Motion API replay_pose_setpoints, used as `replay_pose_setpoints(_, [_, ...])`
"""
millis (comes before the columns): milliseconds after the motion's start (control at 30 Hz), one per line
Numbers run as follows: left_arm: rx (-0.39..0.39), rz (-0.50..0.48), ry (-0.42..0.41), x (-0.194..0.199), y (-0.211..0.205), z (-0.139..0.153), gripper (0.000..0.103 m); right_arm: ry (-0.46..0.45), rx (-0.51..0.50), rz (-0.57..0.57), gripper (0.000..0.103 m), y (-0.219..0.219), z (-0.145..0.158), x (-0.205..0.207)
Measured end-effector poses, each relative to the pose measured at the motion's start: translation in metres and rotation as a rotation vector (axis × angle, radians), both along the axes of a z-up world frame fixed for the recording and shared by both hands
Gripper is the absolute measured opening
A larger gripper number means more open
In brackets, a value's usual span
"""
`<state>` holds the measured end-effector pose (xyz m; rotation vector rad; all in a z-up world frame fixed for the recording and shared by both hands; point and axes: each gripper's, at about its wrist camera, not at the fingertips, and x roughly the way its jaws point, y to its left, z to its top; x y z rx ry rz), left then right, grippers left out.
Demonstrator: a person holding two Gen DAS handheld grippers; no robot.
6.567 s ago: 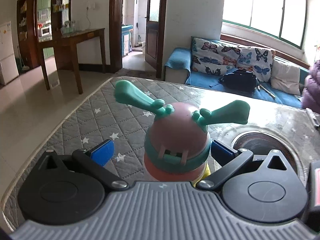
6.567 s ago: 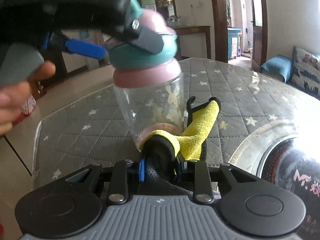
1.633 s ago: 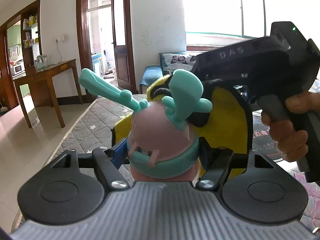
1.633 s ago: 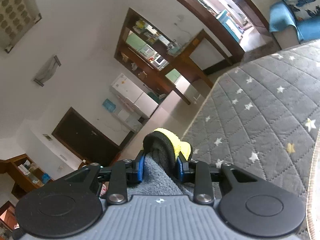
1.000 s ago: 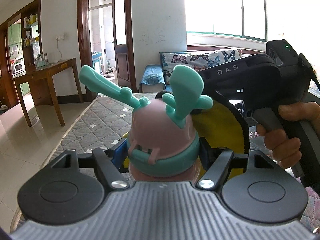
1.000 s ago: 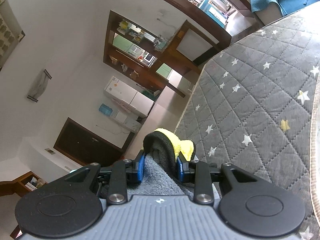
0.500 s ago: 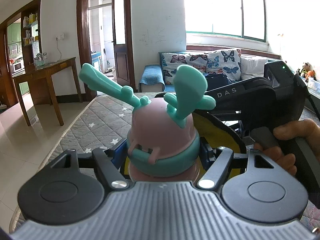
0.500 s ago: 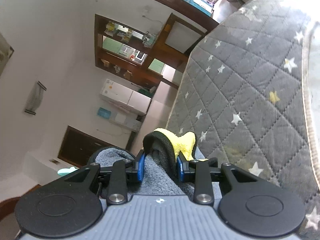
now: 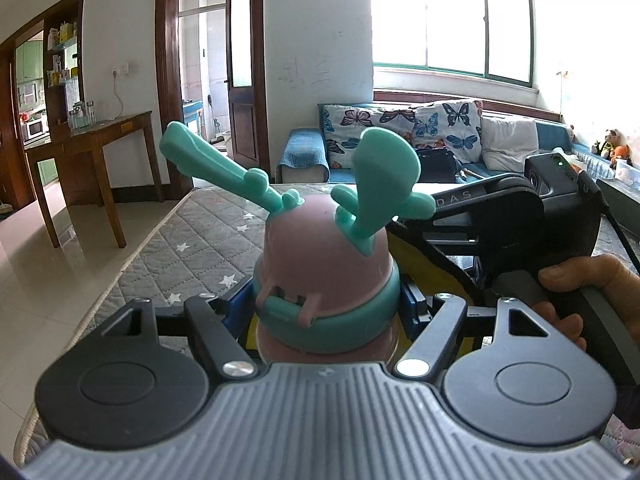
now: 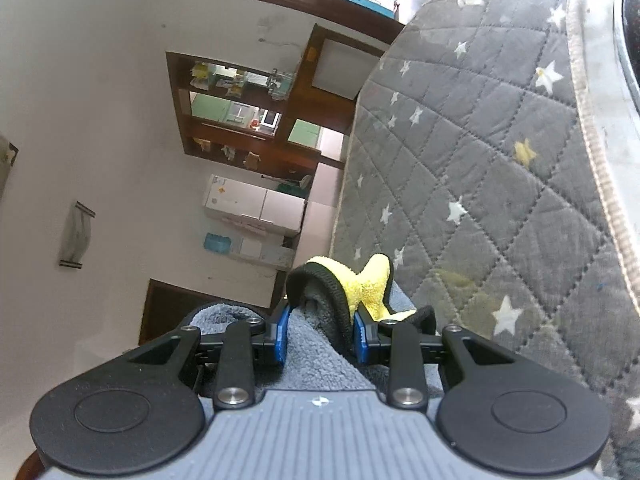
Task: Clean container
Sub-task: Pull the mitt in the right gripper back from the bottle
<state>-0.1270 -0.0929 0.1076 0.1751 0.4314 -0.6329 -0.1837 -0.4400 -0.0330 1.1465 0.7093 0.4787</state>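
Bottle (image 9: 326,280) stands upright, clamped in your left fingers (image 9: 412,308); your right fingers (image 10: 362,332), pinching the yellow cloth (image 10: 368,284), lie just right of it.

a wooden table (image 9: 94,132) stands beside the doorway (image 9: 212,60), sofa (image 9: 420,136) under the window (image 9: 452,16).

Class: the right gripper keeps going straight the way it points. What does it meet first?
Probably the star-quilted mat, ahead of the right gripper that clamps the yellow cloth; depth is unclear, so it might pass the mat's edge instead.
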Motion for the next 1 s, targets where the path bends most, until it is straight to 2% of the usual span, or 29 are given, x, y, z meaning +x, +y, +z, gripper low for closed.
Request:
replay_pose_setpoints(133, [-0.006, 0.003, 0.005, -0.001, 0.001, -0.002, 0.073, 0.014, 0.002, -0.004, 0.030, 0.000, -0.005, 0.003])
replay_pose_setpoints(233, [-0.010, 0.004, 0.007, -0.001, 0.001, -0.003, 0.073, 0.054, -0.030, -0.008, 0.030, 0.000, -0.016, 0.004])
replay_pose_setpoints(467, [-0.006, 0.011, 0.011, 0.000, -0.002, -0.005, 0.073, 0.116, -0.023, -0.020, 0.030, -0.002, -0.040, -0.001])
replay_pose_setpoints(767, [-0.006, 0.026, 0.021, 0.002, -0.007, -0.008, 0.073, 0.142, -0.047, -0.005, 0.030, -0.003, -0.049, -0.020])
replay_pose_setpoints(1000, [-0.014, 0.060, 0.043, 0.005, -0.004, -0.007, 0.074, 0.122, -0.102, 0.028, 0.030, 0.006, -0.042, -0.028])
